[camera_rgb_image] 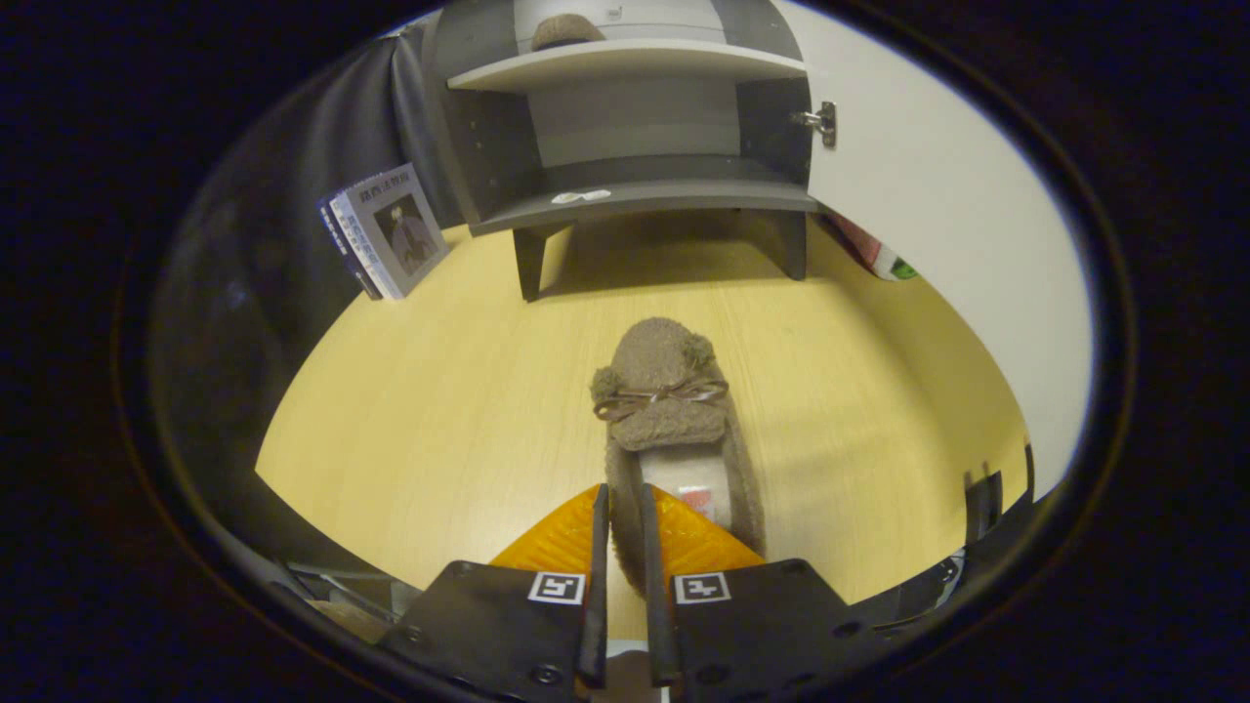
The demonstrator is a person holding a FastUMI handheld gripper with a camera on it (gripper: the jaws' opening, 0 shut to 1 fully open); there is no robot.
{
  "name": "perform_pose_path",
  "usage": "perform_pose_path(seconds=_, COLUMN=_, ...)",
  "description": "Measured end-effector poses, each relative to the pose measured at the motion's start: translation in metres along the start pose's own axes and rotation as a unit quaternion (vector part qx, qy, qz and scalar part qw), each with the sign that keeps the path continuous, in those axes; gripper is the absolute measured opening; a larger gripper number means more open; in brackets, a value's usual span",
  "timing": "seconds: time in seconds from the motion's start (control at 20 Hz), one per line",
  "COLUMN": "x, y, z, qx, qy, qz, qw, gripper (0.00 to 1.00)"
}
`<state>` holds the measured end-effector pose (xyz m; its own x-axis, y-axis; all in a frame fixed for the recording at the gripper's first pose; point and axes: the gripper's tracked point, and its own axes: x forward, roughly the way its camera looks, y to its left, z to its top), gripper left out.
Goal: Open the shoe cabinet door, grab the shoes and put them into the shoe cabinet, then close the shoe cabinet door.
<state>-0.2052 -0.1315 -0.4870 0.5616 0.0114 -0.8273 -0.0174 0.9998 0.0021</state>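
A fuzzy brown slipper (669, 410) with a small ribbon bow points toward the cabinet, toe away from me. My gripper (625, 513) is shut on the left side wall of its heel, one finger outside and one inside the opening. The dark grey shoe cabinet (635, 195) stands beyond on short legs. Its white door (957, 225) is swung wide open to the right. A second brown slipper (566, 31) rests on the upper shelf (625, 64). The lower shelf holds only a small white tag.
A book (391, 229) leans against the dark cloth wall left of the cabinet. A red, white and green item (879, 256) lies on the wooden floor behind the open door. Dark frame parts stand at my right.
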Motion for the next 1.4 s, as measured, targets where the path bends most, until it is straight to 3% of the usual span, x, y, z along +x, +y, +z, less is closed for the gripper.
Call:
perform_pose_path(seconds=0.6, x=0.042, y=0.004, z=0.002, qx=-0.024, qy=0.020, qz=-0.022, qw=0.999, gripper=0.19)
perform_pose_path(seconds=0.65, x=0.039, y=0.003, z=0.002, qx=-0.021, qy=0.023, qz=-0.021, qw=0.999, gripper=0.10)
perform_pose_path(seconds=0.7, x=0.049, y=0.001, z=0.000, qx=-0.020, qy=0.022, qz=-0.024, qw=0.999, gripper=0.11)
perform_pose_path(seconds=0.8, x=0.036, y=0.003, z=0.005, qx=-0.021, qy=0.021, qz=-0.024, qw=0.999, gripper=0.04)
perform_pose_path(seconds=1.4, x=-0.033, y=-0.010, z=0.068, qx=-0.020, qy=-0.056, qz=-0.036, qw=0.998, gripper=0.03)
